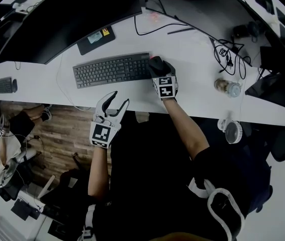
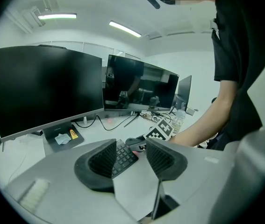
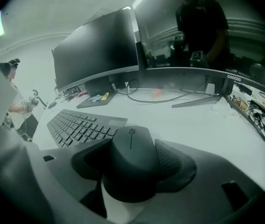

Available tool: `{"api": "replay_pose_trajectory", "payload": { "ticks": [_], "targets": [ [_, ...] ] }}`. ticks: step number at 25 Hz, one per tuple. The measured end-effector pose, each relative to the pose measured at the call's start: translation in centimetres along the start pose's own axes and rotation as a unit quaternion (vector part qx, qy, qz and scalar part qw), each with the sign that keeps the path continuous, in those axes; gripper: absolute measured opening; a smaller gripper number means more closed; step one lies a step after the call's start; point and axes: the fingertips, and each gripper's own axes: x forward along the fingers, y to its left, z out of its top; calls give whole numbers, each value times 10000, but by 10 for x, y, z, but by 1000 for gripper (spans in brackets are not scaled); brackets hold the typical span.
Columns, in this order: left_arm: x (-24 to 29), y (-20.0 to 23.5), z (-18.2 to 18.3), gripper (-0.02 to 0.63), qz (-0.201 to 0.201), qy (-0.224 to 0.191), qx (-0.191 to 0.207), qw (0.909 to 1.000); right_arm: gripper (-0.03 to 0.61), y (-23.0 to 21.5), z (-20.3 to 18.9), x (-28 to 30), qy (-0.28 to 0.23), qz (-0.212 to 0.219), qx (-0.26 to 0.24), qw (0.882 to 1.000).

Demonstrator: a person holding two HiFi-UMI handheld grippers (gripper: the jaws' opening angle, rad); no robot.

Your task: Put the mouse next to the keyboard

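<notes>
The right gripper (image 1: 158,68) has its fingers (image 3: 173,164) closed against both sides of a dark mouse (image 3: 130,146), which is just beside the right end of the black keyboard (image 1: 112,70) on a white surface (image 1: 192,54). The left gripper (image 1: 115,102) hangs over the near edge of the surface, its fingers (image 2: 105,158) spread apart with nothing between them. Well to the right is a clear bottle (image 1: 228,88); its contents cannot be made out.
</notes>
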Motion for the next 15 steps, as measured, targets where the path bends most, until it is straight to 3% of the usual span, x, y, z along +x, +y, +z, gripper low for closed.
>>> {"api": "replay_pose_trajectory", "payload": {
  "ticks": [15],
  "targets": [
    [-5, -5, -5, 198, 121, -72, -117, 9998, 293, -26, -2, 5, 41, -544, 458, 9975]
  ]
}}
